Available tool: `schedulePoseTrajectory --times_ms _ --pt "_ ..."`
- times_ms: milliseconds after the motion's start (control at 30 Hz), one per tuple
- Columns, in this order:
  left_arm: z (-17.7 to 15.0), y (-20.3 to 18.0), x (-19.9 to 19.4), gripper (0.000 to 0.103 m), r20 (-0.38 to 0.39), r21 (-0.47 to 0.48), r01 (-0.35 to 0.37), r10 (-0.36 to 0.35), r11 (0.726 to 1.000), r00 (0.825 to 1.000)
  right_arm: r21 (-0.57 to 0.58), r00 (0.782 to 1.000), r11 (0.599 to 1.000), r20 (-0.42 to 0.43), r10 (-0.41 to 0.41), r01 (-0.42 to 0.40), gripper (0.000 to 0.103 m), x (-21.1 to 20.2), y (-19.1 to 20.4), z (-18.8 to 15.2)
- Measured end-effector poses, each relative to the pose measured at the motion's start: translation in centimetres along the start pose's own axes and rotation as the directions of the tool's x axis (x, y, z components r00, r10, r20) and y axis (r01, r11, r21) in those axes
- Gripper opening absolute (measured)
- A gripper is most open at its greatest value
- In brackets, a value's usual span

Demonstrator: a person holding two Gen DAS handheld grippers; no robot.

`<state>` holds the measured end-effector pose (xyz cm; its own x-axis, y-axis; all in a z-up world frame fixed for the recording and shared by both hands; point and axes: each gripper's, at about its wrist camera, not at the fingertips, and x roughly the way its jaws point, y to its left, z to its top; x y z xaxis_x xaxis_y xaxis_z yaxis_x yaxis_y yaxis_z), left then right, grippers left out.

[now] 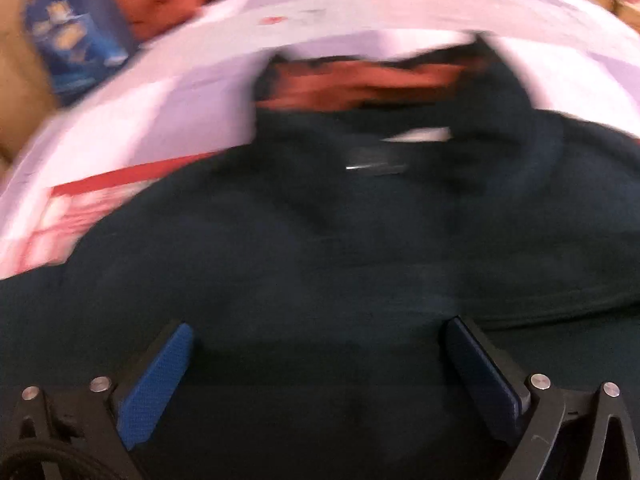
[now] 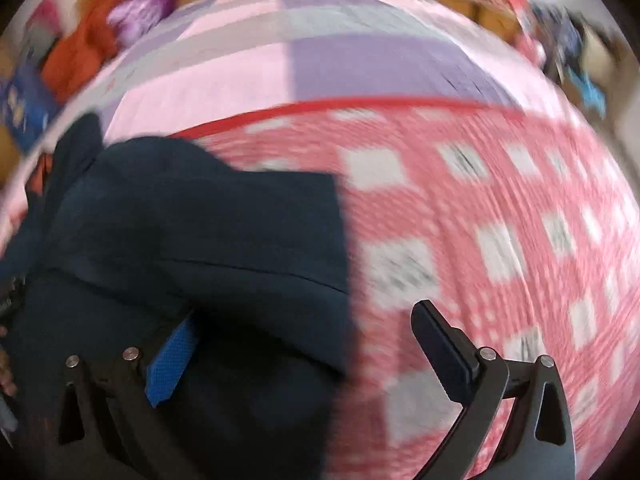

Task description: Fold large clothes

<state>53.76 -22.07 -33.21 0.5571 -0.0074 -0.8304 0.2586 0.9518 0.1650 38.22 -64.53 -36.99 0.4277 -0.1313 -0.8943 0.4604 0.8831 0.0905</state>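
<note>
A large dark navy hooded garment (image 1: 360,240) lies spread on the bed, its hood with an orange lining (image 1: 360,84) at the far end. My left gripper (image 1: 316,332) is open just above the garment's body, holding nothing. In the right wrist view the same garment (image 2: 200,240) fills the left half, with a straight folded edge down the middle. My right gripper (image 2: 304,320) is open over that right edge, its left finger (image 2: 172,360) above the cloth and its right finger (image 2: 440,344) above the bedspread. Both views are motion-blurred.
The bed is covered by a pink and purple patchwork sheet (image 2: 320,60) and a pink-and-white checked blanket (image 2: 500,220) with a red border. An orange cloth (image 2: 76,56), a purple bag (image 2: 140,16) and a blue box (image 1: 76,32) lie beyond the bed's far left.
</note>
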Motion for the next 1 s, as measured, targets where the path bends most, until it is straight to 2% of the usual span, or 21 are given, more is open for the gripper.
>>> schedulePoseTrajectory --times_ms 67,100,200,233,300,367,433,467,500,533,600,633,667,700,733,767,800,900,1000 --pt "-0.8 2.6 0.4 0.103 -0.031 -0.062 0.051 -0.053 0.997 0.998 -0.036 1.000 0.999 0.017 -0.019 0.020 0.102 -0.4 -0.1 -1.0" --pt "-1.5 3.1 0.0 0.103 -0.020 -0.053 -0.011 0.010 0.999 1.000 -0.058 0.999 0.998 0.035 -0.031 0.033 0.102 -0.7 0.4 -1.2" --pt "-2.7 3.1 -1.7 0.103 -0.026 -0.104 -0.022 0.019 0.994 0.999 -0.071 0.990 0.992 0.095 -0.101 0.108 0.100 -2.1 1.6 -1.6" --pt "-2.6 2.7 -2.5 0.103 -0.010 -0.111 0.000 -0.001 0.994 1.000 -0.075 0.983 0.989 0.142 -0.116 0.128 0.098 -3.4 2.4 -2.0" --pt "-3.4 0.9 -5.0 0.102 0.050 -0.107 0.080 -0.075 0.991 0.996 -0.113 0.974 0.988 0.215 -0.074 0.101 0.098 -5.7 4.4 -3.1" --pt "-4.1 -2.2 -7.0 0.102 0.090 -0.059 0.155 -0.150 0.986 0.985 -0.230 0.964 0.970 0.264 -0.018 0.081 0.098 -7.6 8.0 -5.0" --pt "-5.9 -5.9 -8.5 0.103 0.086 0.030 0.226 -0.228 0.974 0.970 -0.350 0.971 0.935 0.235 0.030 0.056 0.097 -7.6 11.4 -6.9" --pt "-5.7 -7.4 -8.5 0.103 0.074 0.067 0.224 -0.229 0.972 0.971 -0.389 0.975 0.919 0.221 0.025 0.065 0.097 -7.2 12.3 -7.6" --pt "-6.8 -8.3 -8.0 0.103 0.056 0.125 0.194 -0.202 0.973 0.978 -0.419 0.977 0.902 0.214 -0.016 0.106 0.097 -6.3 12.6 -8.3" --pt "-7.4 -8.1 -7.5 0.103 0.047 0.142 0.171 -0.180 0.975 0.983 -0.410 0.975 0.901 0.216 -0.052 0.139 0.097 -5.8 12.0 -8.4" --pt "-7.7 -6.1 -7.1 0.103 0.049 0.109 0.166 -0.172 0.980 0.984 -0.293 0.972 0.942 0.207 -0.106 0.165 0.097 -5.1 8.1 -8.0" --pt "-7.7 -4.9 -7.2 0.103 0.060 0.095 0.148 -0.154 0.984 0.986 -0.177 0.979 0.974 0.171 -0.111 0.141 0.097 -4.9 4.5 -7.6" --pt "-7.9 -3.6 -7.2 0.103 0.069 0.087 0.131 -0.137 0.987 0.988 -0.101 0.985 0.989 0.148 -0.093 0.108 0.097 -4.9 1.9 -7.3" --pt "-8.0 -2.3 -7.3 0.103 0.068 0.087 0.129 -0.135 0.988 0.989 -0.065 0.985 0.992 0.136 -0.102 0.112 0.097 -5.0 0.1 -7.3" --pt "-8.1 -1.4 -7.3 0.103 0.069 0.093 0.113 -0.120 0.989 0.990 -0.084 0.976 0.981 0.151 -0.159 0.173 0.097 -5.4 -0.4 -7.5" --pt "-8.5 0.1 -7.4 0.103 0.070 0.086 0.060 -0.066 0.994 0.995 -0.107 0.964 0.969 0.172 -0.203 0.223 0.097 -5.8 -0.4 -7.7" --pt "-8.4 1.8 -7.0 0.103 0.061 0.048 0.058 -0.061 0.997 0.996 -0.122 0.957 0.960 0.182 -0.226 0.250 0.097 -6.2 -0.3 -7.8" --pt "-9.7 6.4 -7.0 0.103 0.048 -0.089 0.075 -0.071 0.993 0.996 -0.119 0.950 0.955 0.193 -0.247 0.273 0.097 -7.0 0.2 -7.9" --pt "-11.0 8.4 -7.4 0.103 0.054 -0.128 0.070 -0.064 0.989 0.996 -0.127 0.940 0.948 0.220 -0.261 0.293 0.097 -7.9 2.2 -8.4"
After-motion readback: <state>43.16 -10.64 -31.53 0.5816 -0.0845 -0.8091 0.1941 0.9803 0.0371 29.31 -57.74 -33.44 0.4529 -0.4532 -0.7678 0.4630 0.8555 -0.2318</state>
